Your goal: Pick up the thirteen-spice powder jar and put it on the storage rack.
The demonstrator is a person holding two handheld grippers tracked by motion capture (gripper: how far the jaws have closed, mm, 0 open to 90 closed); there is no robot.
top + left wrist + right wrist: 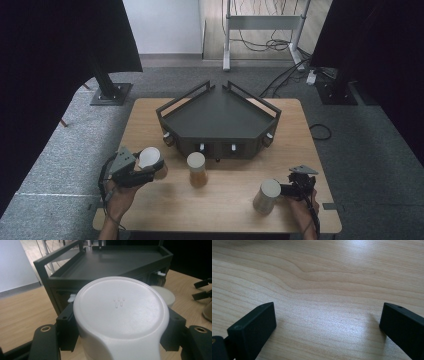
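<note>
Grey carpet surrounds a wooden counter [150, 210] that carries a dark tray stand [220, 122] at its far middle.

The left hand-held gripper [142, 172] is clamped on a white-lidded cup [151, 161], its jaws pressing both sides below the lid [120, 307]. That cup sits tilted, near the stand's front-left corner and clear of its wall.

The right hand-held gripper [286, 190] has its jaws well apart with bare wood between them in the right gripper view [327, 322]; it lies just beside a third cup [266, 196], well in front of the stand's right corner. Whether it touches that cup I cannot tell.

A second cup [197, 169] stands upright just in front of the stand's middle, between the two others.

Open wood lies between the stand's front and the near edge; each side edge runs close behind its hand.
</note>
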